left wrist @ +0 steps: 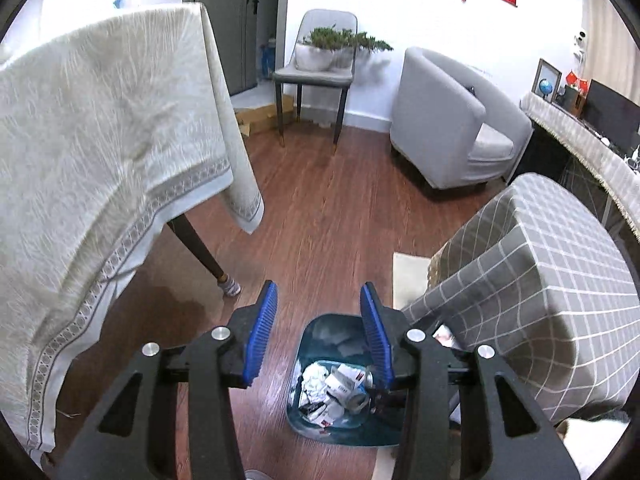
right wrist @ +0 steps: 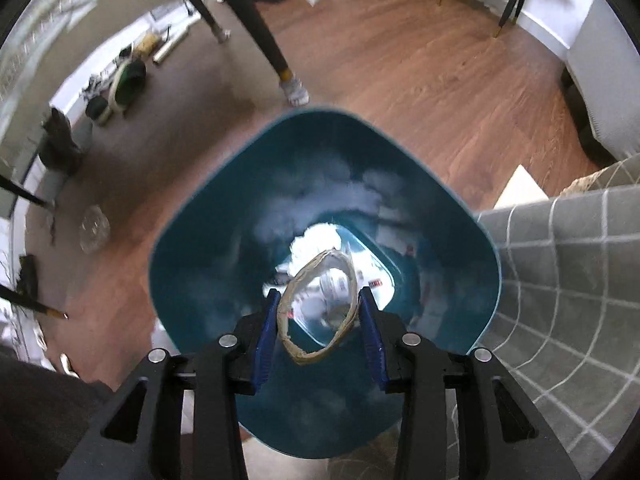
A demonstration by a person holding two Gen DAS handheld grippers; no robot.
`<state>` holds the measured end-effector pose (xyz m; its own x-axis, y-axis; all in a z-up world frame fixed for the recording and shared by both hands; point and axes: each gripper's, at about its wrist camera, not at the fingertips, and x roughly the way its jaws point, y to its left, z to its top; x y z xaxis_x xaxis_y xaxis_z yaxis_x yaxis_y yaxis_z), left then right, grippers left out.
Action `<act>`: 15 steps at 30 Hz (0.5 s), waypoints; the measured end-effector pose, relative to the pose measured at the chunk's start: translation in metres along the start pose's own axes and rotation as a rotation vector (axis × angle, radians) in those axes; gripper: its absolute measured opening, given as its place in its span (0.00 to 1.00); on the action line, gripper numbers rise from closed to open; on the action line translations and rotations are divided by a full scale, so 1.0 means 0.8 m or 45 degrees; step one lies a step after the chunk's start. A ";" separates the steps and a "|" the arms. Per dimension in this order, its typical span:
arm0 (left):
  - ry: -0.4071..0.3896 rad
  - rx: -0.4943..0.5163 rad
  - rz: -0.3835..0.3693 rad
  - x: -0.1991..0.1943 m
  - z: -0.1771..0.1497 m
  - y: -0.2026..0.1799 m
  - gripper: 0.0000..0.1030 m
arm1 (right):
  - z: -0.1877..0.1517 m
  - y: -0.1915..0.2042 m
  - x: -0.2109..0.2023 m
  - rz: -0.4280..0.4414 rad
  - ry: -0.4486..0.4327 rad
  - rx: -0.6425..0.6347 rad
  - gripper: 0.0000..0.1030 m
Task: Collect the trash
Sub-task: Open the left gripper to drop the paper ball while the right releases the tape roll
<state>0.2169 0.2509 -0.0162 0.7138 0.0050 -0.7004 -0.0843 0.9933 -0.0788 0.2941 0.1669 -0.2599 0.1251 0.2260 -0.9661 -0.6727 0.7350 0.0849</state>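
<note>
A teal trash bin point(left wrist: 308, 336) stands on the wood floor, holding crumpled paper point(left wrist: 314, 378) and wrappers. My left gripper point(left wrist: 318, 312) is open and empty, high above the bin. In the right wrist view the bin point(right wrist: 192, 264) fills the middle. My right gripper point(right wrist: 318, 314) hangs right over its mouth, jaws wide. A squashed brown tape ring point(right wrist: 320, 306) sits between the blue pads point(right wrist: 267, 336), touching both sides. White trash point(right wrist: 316, 240) lies at the bin's bottom.
A table with a cream cloth point(left wrist: 100, 140) stands at the left, one leg point(left wrist: 200, 248) near the bin. A grey checked cover point(left wrist: 552, 280) is right beside the bin. A grey armchair point(left wrist: 448, 120) and a chair with a plant point(left wrist: 320, 64) stand farther back.
</note>
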 end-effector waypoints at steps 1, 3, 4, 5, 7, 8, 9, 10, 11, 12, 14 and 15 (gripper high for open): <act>-0.006 0.000 -0.003 -0.004 0.002 0.000 0.44 | -0.003 -0.002 0.003 -0.004 0.004 0.004 0.49; -0.019 0.006 -0.004 -0.013 0.003 -0.007 0.45 | -0.008 -0.007 0.009 0.002 0.019 0.027 0.53; -0.025 0.014 -0.003 -0.017 0.004 -0.011 0.45 | -0.010 -0.009 0.010 0.001 0.022 0.031 0.53; -0.031 0.022 -0.001 -0.021 0.006 -0.011 0.45 | -0.011 -0.010 0.011 -0.005 0.026 0.030 0.53; -0.041 0.037 0.009 -0.025 0.008 -0.016 0.45 | -0.014 -0.010 0.008 -0.012 0.025 0.027 0.53; -0.052 0.044 0.010 -0.030 0.010 -0.019 0.45 | -0.014 -0.009 -0.001 -0.006 0.008 0.027 0.53; -0.061 0.048 0.010 -0.034 0.012 -0.022 0.48 | -0.013 -0.008 -0.012 0.002 -0.015 0.031 0.53; -0.065 0.052 0.010 -0.037 0.014 -0.024 0.50 | -0.012 -0.007 -0.021 0.009 -0.038 0.034 0.53; -0.069 0.055 0.015 -0.041 0.015 -0.027 0.51 | -0.011 -0.007 -0.038 0.020 -0.075 0.039 0.53; -0.072 0.057 0.018 -0.044 0.016 -0.029 0.52 | -0.011 -0.006 -0.057 0.029 -0.118 0.041 0.53; -0.081 0.066 0.030 -0.054 0.017 -0.035 0.53 | -0.012 -0.006 -0.094 0.046 -0.195 0.054 0.53; -0.092 0.065 0.036 -0.061 0.014 -0.038 0.61 | -0.013 -0.007 -0.108 0.054 -0.229 0.072 0.53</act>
<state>0.1928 0.2220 0.0282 0.7603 0.0398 -0.6484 -0.0712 0.9972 -0.0223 0.2795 0.1366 -0.1794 0.2290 0.3647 -0.9025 -0.6385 0.7561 0.1435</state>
